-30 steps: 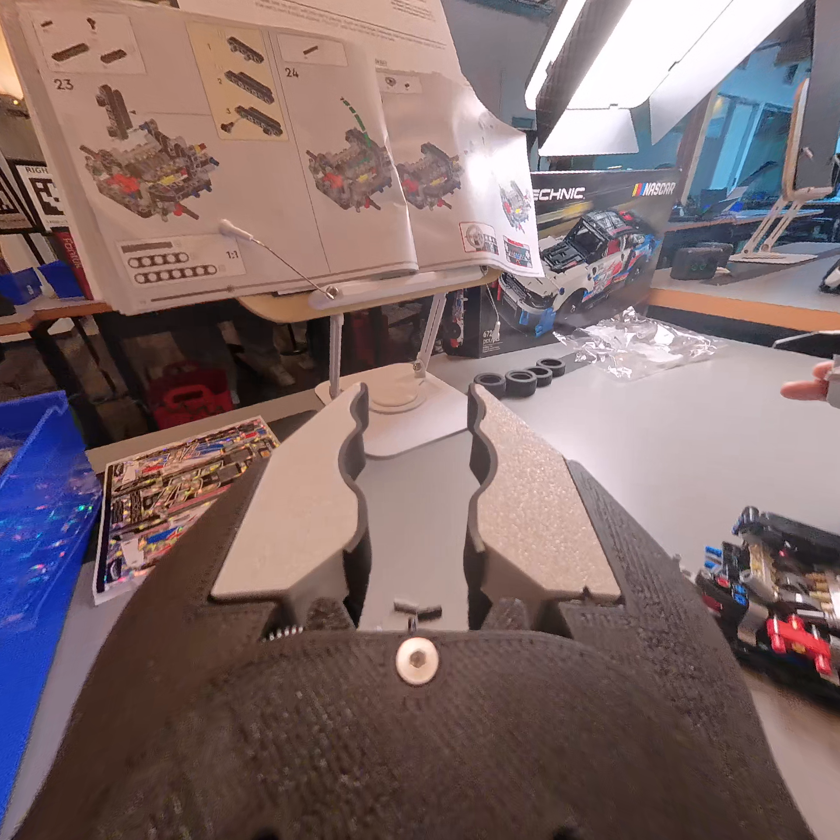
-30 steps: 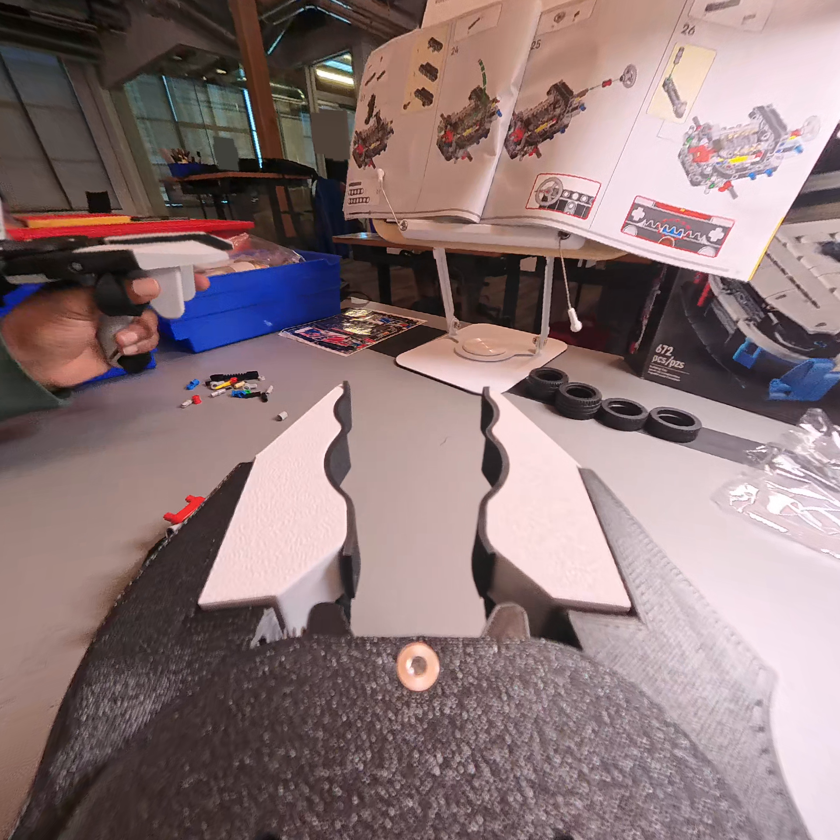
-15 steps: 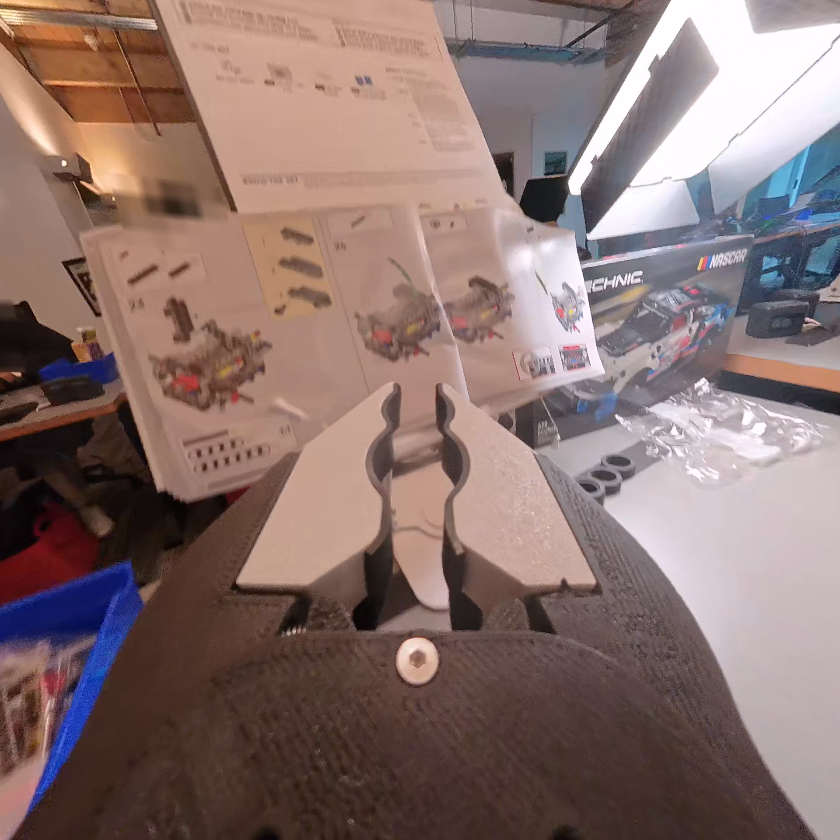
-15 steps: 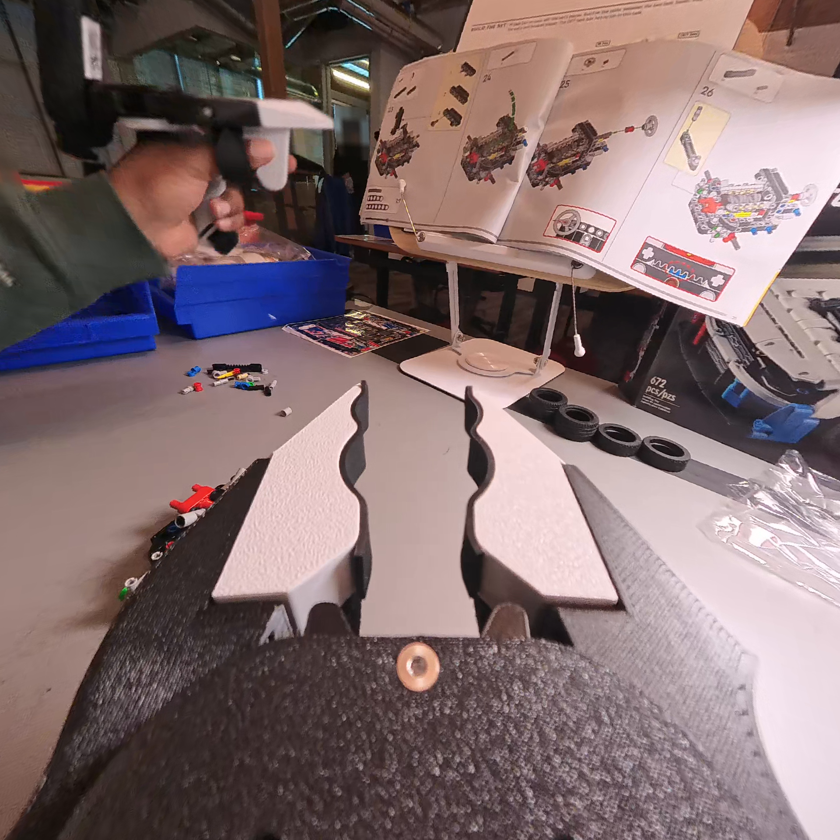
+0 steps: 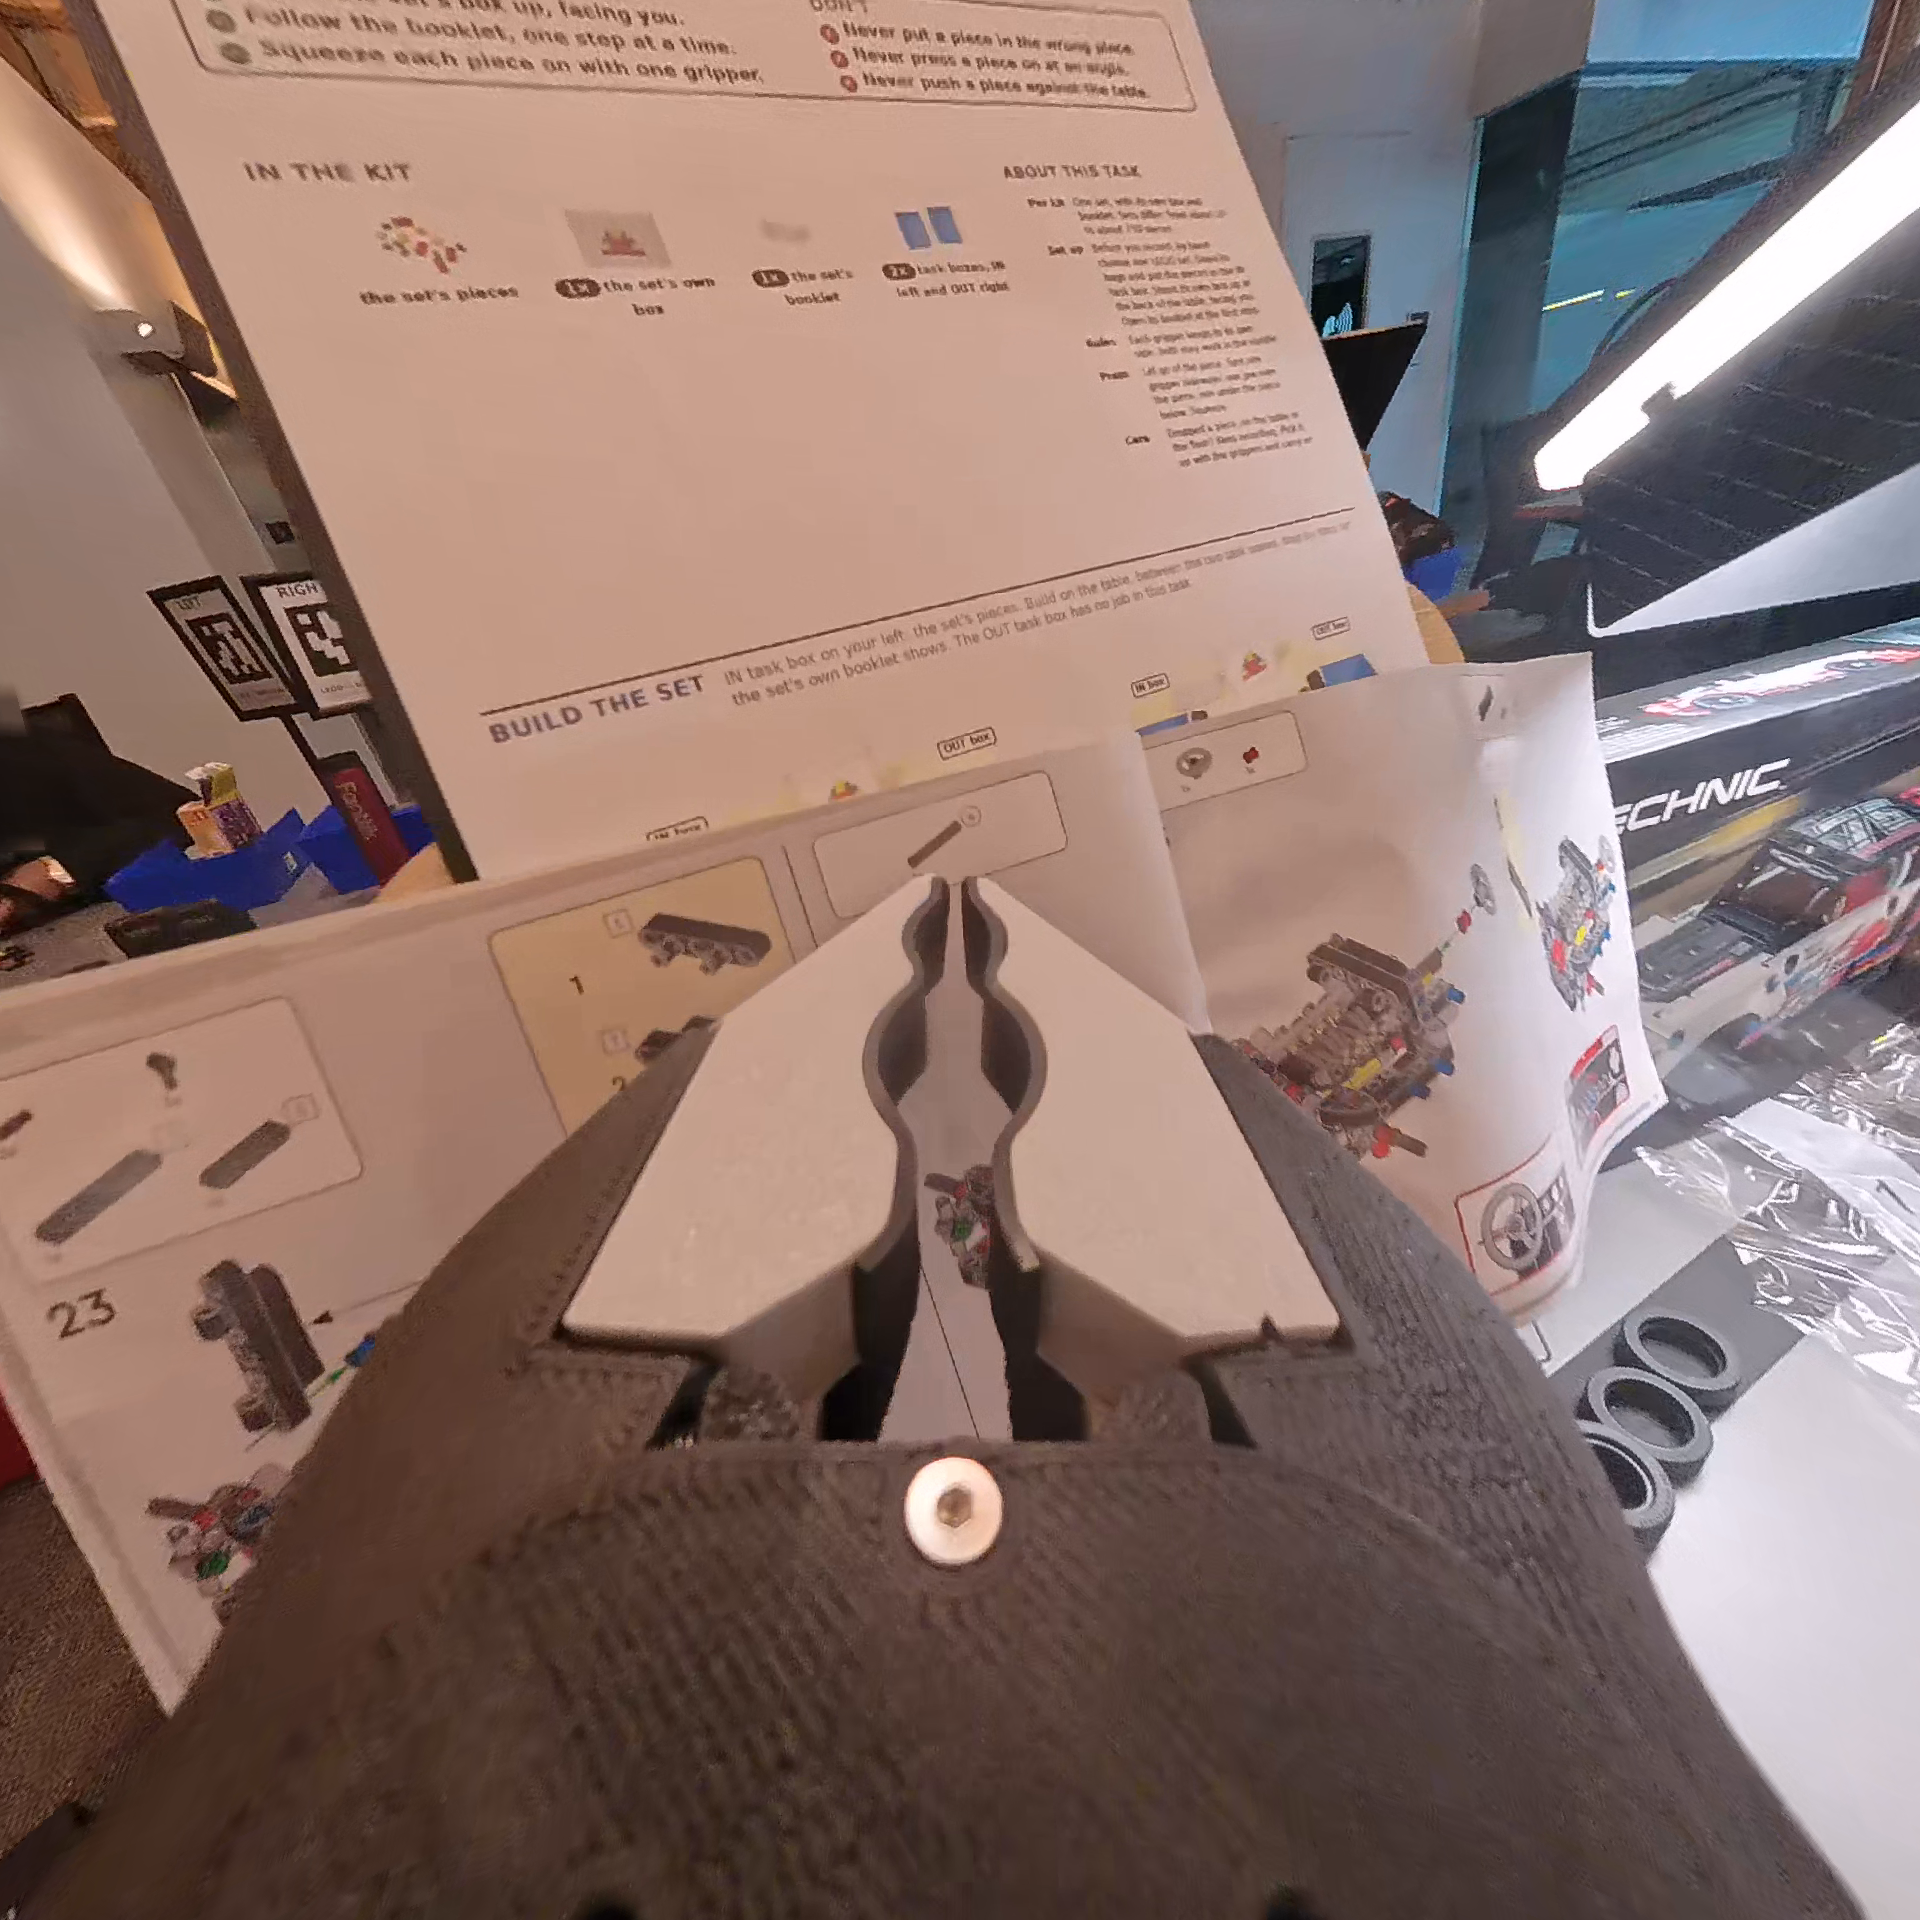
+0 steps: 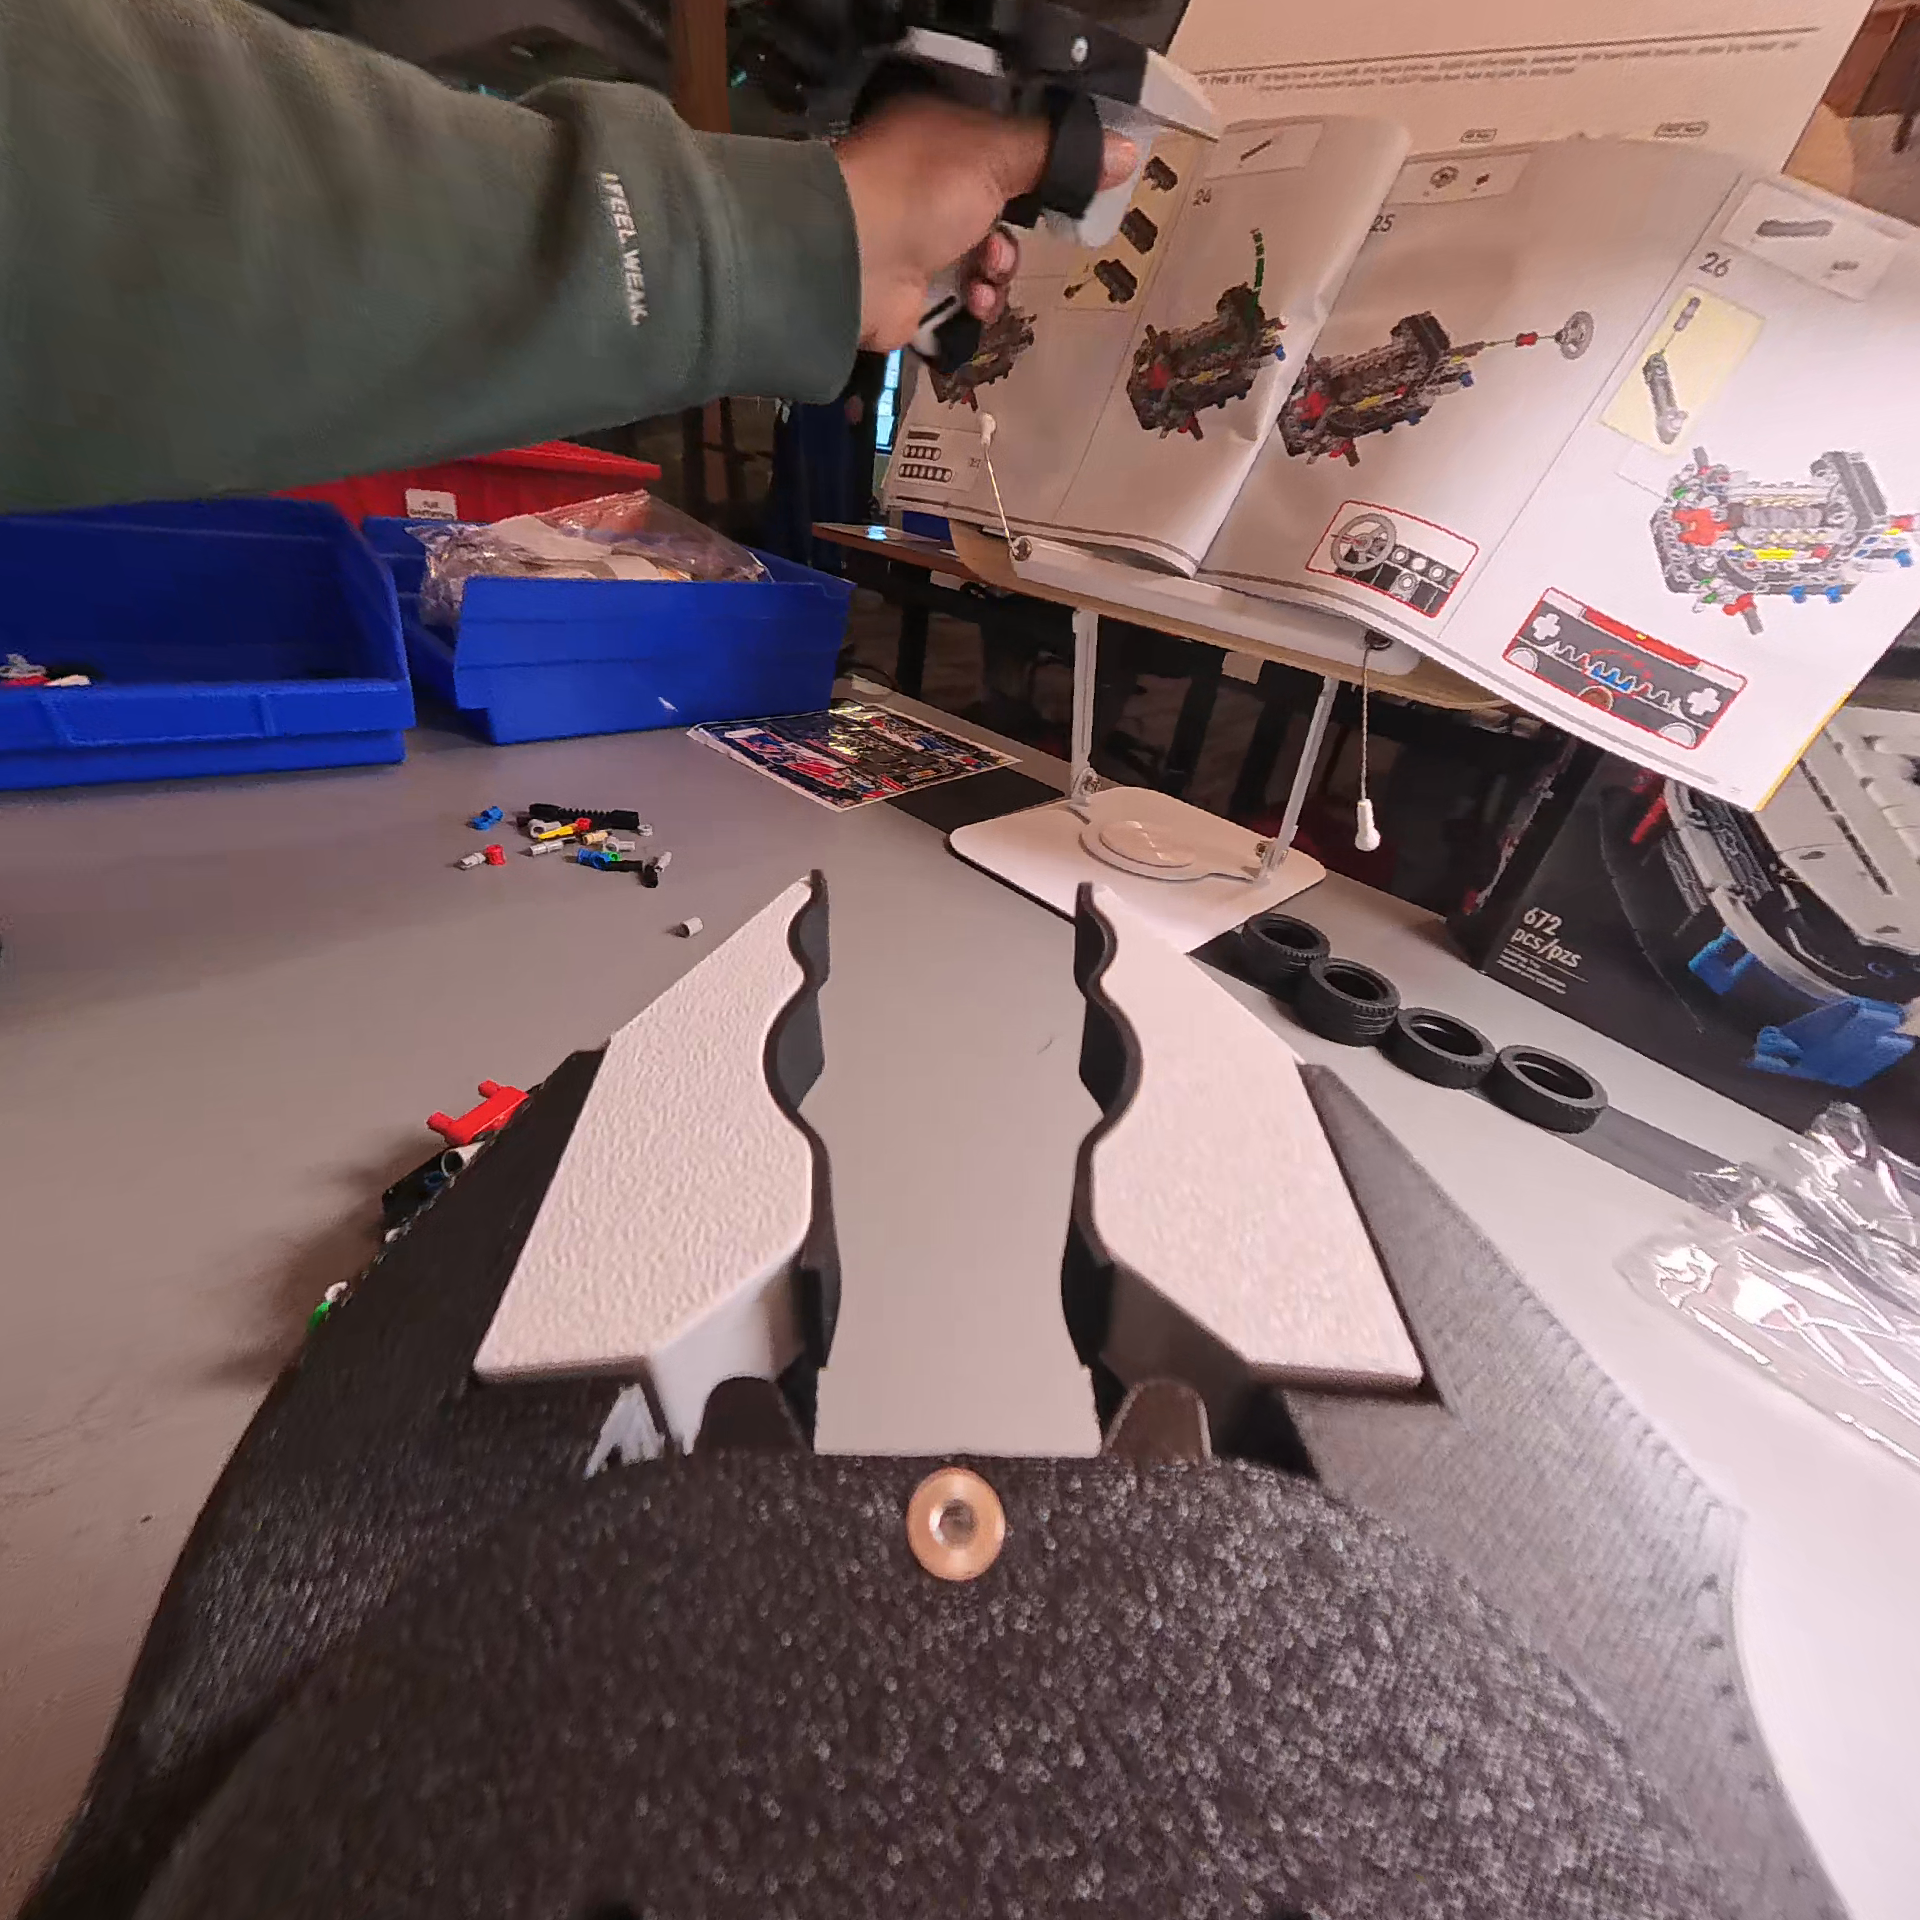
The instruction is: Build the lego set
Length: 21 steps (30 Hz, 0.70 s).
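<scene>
A: Your left tool (image 5: 954,883) is clenched at the booklet (image 5: 343,1049) page mid-frame; pull hard and the paper tears or the stand (image 6: 1138,847) tips.

B: Right tool (image 6: 951,904) hangs released, empty. Loose pieces (image 6: 566,831), left of centre on the desk (image 6: 208,987), could scatter.

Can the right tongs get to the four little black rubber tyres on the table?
Probably yes. The right tongs are open and empty, and the row of four black rubber tyres lies just ahead to their right on the bare grey table, nothing between.
</scene>
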Motion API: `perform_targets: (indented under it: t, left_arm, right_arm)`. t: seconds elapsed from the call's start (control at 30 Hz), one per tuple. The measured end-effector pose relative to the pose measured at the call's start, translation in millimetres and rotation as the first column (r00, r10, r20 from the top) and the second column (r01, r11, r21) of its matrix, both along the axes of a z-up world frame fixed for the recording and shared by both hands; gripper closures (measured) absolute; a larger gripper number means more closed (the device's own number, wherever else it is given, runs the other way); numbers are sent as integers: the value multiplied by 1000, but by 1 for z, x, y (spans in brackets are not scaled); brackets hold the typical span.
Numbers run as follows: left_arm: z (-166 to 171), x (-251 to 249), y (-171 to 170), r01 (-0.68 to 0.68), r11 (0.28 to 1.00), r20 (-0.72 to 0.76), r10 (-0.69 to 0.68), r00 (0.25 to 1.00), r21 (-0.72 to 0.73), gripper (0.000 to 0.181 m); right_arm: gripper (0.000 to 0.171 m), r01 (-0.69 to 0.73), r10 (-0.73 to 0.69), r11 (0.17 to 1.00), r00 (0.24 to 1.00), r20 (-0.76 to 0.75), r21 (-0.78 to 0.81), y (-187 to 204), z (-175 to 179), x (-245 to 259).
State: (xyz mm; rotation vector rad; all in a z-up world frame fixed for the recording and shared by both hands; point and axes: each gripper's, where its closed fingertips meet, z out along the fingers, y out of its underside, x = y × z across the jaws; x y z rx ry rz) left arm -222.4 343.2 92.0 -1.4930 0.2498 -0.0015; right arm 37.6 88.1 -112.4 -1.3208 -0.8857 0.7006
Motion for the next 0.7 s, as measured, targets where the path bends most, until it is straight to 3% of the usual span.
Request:
perform_targets:
  t: [0.2,0.4,0.57,0.7]
  left_arm:
    - [3,2,16,-10,1000,-28,10,1000,1,176]
    - [-2,6,5,33,999,-74,-34,997,-18,166]
    - [-5,11,-42,123,992,-99,-127,987,-42,169]
    - [-19,11,-104,196,979,-109,-200,974,-46,165]
  right_arm:
    - [119,-3,3,1000,1000,-11,-21,1,1,1]
    - [121,-20,20,1000,1000,-6,-17,-2,2,1]
    - [122,-43,43,999,999,9,-10,-7,0,-3]
    - [124,-41,41,999,998,44,20,-9,-3,-4]
